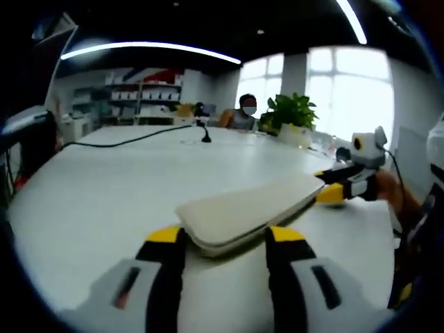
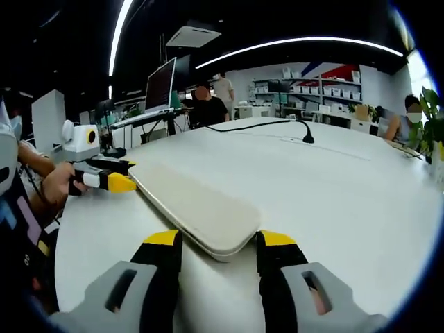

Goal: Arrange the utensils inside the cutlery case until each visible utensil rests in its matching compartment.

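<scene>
On the white tabletop (image 1: 90, 201) sits the closed cutlery case (image 1: 250, 208), with the left gripper (image 1: 225, 239) and right gripper (image 2: 215, 243) both spread wide at opposite ends, jaws flanking the corners. Further back there's a black cable (image 1: 132, 141), a mic stand (image 1: 205, 133), a plant (image 1: 291, 111) and folks seated, nothing blocking the case.

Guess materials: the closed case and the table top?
Case: looks like matte cream moulded plastic or silicone; rounded edges, seam along the side, no shine. Can't tell which. Table: smooth white laminate-like top with soft reflections; core not visible.
</scene>
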